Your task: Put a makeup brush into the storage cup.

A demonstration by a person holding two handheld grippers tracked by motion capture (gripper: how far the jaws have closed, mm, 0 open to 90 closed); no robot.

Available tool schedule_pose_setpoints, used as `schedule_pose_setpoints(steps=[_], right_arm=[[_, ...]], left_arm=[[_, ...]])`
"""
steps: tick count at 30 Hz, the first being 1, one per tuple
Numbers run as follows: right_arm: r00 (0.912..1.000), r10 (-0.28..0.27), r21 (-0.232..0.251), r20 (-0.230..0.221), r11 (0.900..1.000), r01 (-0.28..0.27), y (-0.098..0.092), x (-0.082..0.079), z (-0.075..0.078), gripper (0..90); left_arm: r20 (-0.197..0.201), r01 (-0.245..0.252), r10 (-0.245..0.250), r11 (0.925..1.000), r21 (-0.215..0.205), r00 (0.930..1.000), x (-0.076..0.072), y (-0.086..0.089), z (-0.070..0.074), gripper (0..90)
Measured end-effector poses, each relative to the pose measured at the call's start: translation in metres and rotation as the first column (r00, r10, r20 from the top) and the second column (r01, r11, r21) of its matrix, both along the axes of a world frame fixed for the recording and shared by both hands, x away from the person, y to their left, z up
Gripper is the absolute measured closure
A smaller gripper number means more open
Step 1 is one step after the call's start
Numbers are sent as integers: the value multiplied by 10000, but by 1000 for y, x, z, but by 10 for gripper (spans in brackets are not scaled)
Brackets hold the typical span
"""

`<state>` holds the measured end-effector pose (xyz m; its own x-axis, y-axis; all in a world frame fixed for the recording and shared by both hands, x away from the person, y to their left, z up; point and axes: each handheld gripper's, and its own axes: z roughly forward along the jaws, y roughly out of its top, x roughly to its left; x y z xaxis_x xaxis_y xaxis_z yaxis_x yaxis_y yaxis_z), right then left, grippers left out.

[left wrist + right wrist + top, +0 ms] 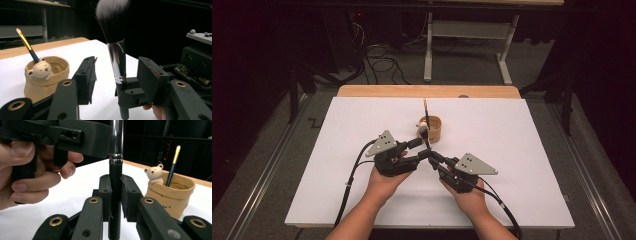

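Resting on the white table (337,165), the left gripper (421,148) sits at the left of the high view with its jaws pointing toward the middle, where it meets the other tool. Its jaws stand partly apart with the makeup brush (117,50) between them; in the left gripper view the near pad is clear of the silver ferrule, and I cannot tell whether the far pad touches it. Just ahead of this gripper and a little to its left stands a tan bear-faced pot (47,75) with a slim blue-and-gold brush (27,45) leaning in it. The makeup brush stands upright, bristles on top, its black handle running down between both grippers. To the right, the right gripper (115,195) is closed tight on that black handle just below the ferrule, both pads pressed against it in the right gripper view. Beyond its jaws and off to their right is the same pot (172,195); the person's left hand (32,177) shows near, above its left jaw.
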<state>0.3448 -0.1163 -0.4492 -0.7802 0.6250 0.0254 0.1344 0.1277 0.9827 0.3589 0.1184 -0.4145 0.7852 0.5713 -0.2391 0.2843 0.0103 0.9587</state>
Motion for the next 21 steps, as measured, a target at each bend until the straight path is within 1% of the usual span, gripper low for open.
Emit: schedule_pose_setpoints(steps=[2,4,7,9,12,18,19,21], right_arm=[[9999,73,-71,80,9999,-73,1,0,-1,807],[10000,16,-60,37,10000,-16,1,-1,-1,807],[9999,85,-25,92,10000,-85,2,-1,-1,807],[9999,105,-87,131,9999,-104,2,-1,0,807],[9998,150,-24,137,9999,-150,2,-2,0,807],[9998,173,-129,138,9998,-171,2,-2,-1,806],[9997,192,-86,144,9998,-191,3,-1,-1,806],[9997,177,-127,138,9998,-175,3,-1,-1,806]], left_arm=[[-56,38,-39,10000,-84,10000,1,0,0,523],[-124,36,-38,9999,-113,9999,1,0,0,541],[-161,69,-72,9999,-156,9998,1,0,0,569],[-179,76,-80,9998,-205,9998,1,0,0,582],[-176,80,-84,9997,-216,9998,1,0,0,611],[-113,89,-93,9994,-336,9999,1,0,1,660],[-76,84,-86,9993,-355,9999,0,0,1,672],[-74,93,-96,9994,-327,9999,0,0,1,689]])
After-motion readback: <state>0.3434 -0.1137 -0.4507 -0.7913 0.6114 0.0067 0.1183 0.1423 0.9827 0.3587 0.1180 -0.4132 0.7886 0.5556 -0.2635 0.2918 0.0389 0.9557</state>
